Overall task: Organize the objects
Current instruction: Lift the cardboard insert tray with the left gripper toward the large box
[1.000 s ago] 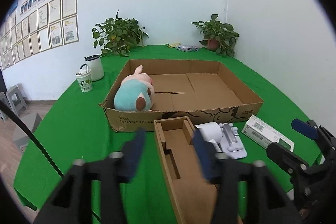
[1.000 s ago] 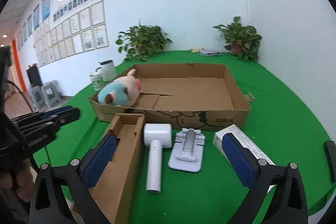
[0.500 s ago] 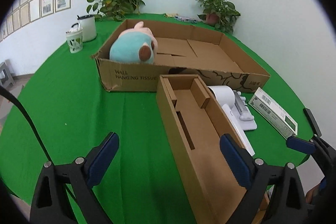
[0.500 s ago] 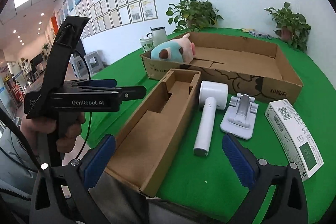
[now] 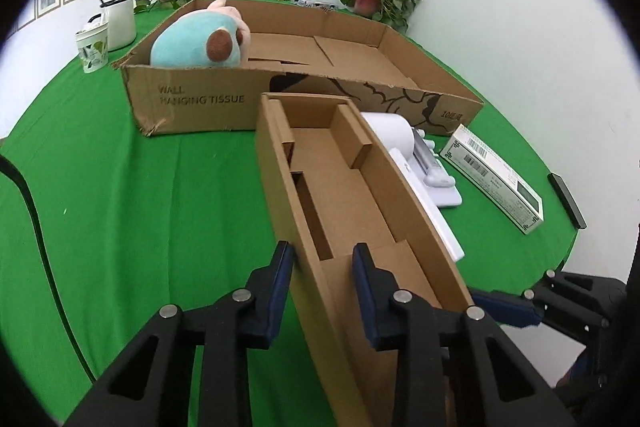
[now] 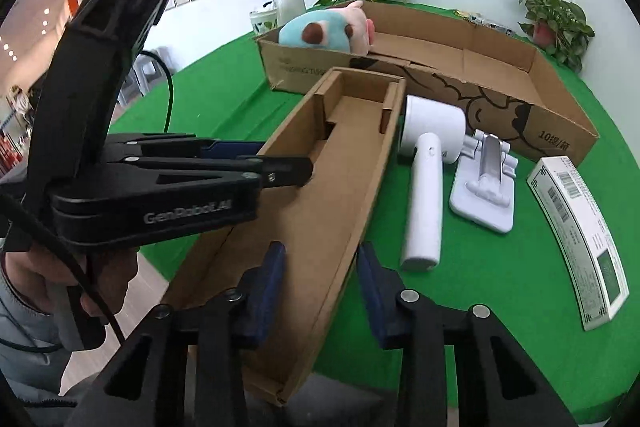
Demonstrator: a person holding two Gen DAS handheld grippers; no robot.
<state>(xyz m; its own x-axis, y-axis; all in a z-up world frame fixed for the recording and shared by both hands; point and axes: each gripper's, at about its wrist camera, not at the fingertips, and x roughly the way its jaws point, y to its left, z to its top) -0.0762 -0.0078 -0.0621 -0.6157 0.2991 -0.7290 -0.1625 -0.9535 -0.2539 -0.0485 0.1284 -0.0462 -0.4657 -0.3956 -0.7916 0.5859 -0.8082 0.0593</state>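
Cardboard insert tray (image 5: 352, 211), long and narrow with folded compartments, lay lengthwise at the near edge of the green-covered table (image 5: 120, 195), its near end jutting past that edge and its far end close to the front wall of the big shallow carton (image 5: 192, 99). Both grippers had come in on it within the last second. The left gripper (image 5: 322, 259) now straddled the tray's left wall, one finger outside and one inside; the jaws had narrowed from a wide spread half a second earlier, and the pads looked close to the cardboard, though a firm pinch could not be confirmed. The right gripper (image 6: 320, 267) straddled the right wall near the tray's near end in the same way, also narrowed from a wide spread, with a gap visible at its outer pad. That suggested a two-handed lift or shift of the tray was about to begin.

Just right of the tray lay a white handheld device (image 6: 424, 187) with a round head, and beside that a pale grey stand (image 6: 484, 187). Further right, a white printed box (image 6: 580, 239) lay flat. Inside the carton's left corner sat a teal and pink plush toy (image 5: 200, 39). Two mugs and potted plants stood toward the far edge.
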